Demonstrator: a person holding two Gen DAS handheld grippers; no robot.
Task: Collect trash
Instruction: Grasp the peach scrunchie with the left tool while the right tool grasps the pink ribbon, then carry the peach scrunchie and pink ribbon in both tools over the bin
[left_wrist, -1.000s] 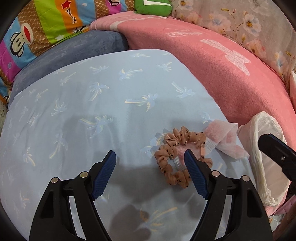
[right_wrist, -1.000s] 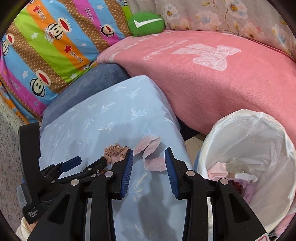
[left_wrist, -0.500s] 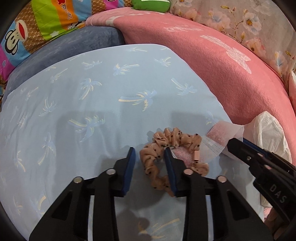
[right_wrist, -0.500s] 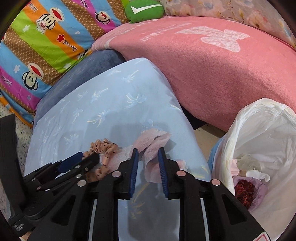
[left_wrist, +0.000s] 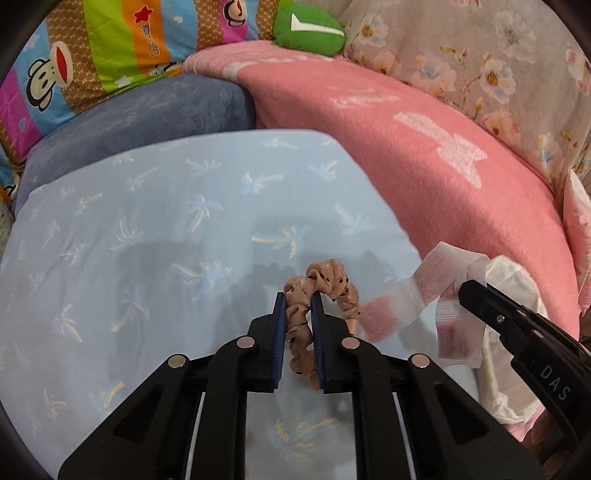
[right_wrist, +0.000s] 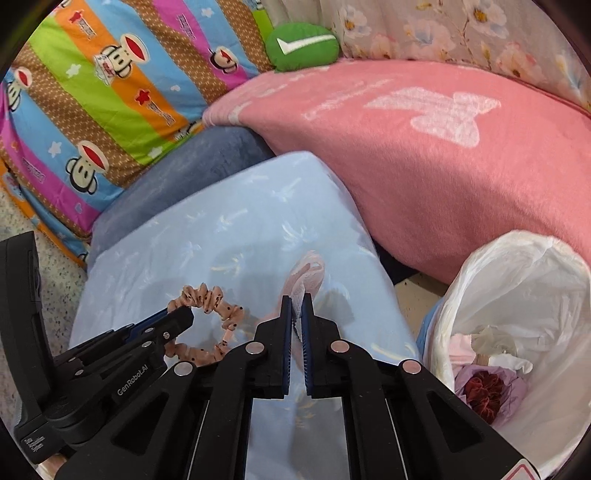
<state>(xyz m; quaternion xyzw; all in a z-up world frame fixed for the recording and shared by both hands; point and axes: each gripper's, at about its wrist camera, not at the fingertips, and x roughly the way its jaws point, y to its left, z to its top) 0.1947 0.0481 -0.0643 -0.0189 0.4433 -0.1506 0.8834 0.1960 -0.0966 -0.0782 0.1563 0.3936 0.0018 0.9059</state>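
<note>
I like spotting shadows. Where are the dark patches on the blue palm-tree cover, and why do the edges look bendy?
Left wrist view: grey shadows fall on the light blue palm-print cover ahead of the left gripper. Right wrist view: fainter shadows there; the fisheye lens curves the pink fleece blanket, and the corners go black.

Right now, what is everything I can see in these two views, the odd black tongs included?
Scrunchie: one, tan with dark dots, lifted off the blue cushion.
Wrapper: one, pink and white, thin and crumpled, hanging beside the scrunchie.
Blue cushion: one, pale blue with palm print, in front.
Grey-blue cushion: one, behind the pale one.
Pink blanket: one, with white pattern, to the right.
Striped quilt: one, multicoloured, monkey faces, far left.
Green pillow: one, white tick mark, at the back.
Bin: one, white liner, bottom right, trash inside.
Left gripper: black, blue pads, clamped on the scrunchie.
Right gripper: black, blue pads, clamped on the wrapper.
</note>
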